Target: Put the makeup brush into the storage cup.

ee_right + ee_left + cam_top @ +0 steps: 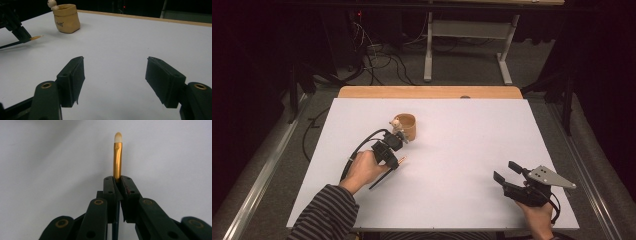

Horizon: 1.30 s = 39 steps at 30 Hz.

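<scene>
two tongs are in our hands. nearest to us, our right tongs (115, 82) sit with the jaws wide apart and nothing between them, low on the white table (462, 150). a bit farther off, our left tongs (117, 186) are squeezed tight on a thin brush (117, 157). the brush sticks straight out past the tips, gold neck and pale tip first, while its dark handle trails back. farthest away stands the small tan cup (407, 126), close by the left tongs, so we think that hand should drop the brush in.
</scene>
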Available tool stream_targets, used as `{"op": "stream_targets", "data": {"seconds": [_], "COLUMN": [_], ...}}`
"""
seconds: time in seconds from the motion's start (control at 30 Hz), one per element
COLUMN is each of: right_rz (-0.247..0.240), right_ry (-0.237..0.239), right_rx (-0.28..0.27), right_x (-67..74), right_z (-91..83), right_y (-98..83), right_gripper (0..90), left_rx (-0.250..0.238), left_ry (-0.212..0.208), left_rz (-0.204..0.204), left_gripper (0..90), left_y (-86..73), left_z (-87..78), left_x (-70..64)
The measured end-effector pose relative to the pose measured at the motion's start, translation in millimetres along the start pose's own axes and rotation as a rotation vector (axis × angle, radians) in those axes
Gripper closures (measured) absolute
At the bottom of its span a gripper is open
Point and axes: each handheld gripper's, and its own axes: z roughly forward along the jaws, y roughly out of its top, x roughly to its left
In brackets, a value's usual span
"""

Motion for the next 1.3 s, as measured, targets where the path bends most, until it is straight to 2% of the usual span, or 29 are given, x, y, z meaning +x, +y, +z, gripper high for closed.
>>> {"op": "stream_targets", "data": {"seconds": [0.23, 0.47, 0.67, 0.97, 1.3], "right_rz": [0.001, 0.006, 0.008, 0.009, 0.013], "right_ry": [0.013, 0.015, 0.013, 0.014, 0.016], "right_rx": [-0.006, -0.006, -0.002, -0.003, 0.002], "right_x": [-0.1, -0.4, -0.6, -1.3, -1.0], "right_z": [0.6, 1.1, 1.4, 1.8, 2.4], "right_y": [0.4, 0.3, 0.4, 0.4, 0.0], "right_gripper": [33.2, 33.2, 33.2, 33.2, 33.2], "left_rx": [-0.06, -0.08, -0.122, -0.17, -0.241], "left_ry": [-0.021, -0.029, -0.036, -0.036, -0.049], "left_rz": [0.012, 0.013, 0.006, 0.022, 0.015], "left_gripper": [83.5, 83.5, 83.4, 83.4, 83.5], "left_y": [-0.3, -1.8, -1.8, 1.4, 0.8], "left_z": [-11.8, -17.2, -27.5, -39.2, -47.0], "left_x": [-2.3, -0.3, 0.6, -0.4, 0.0]}}
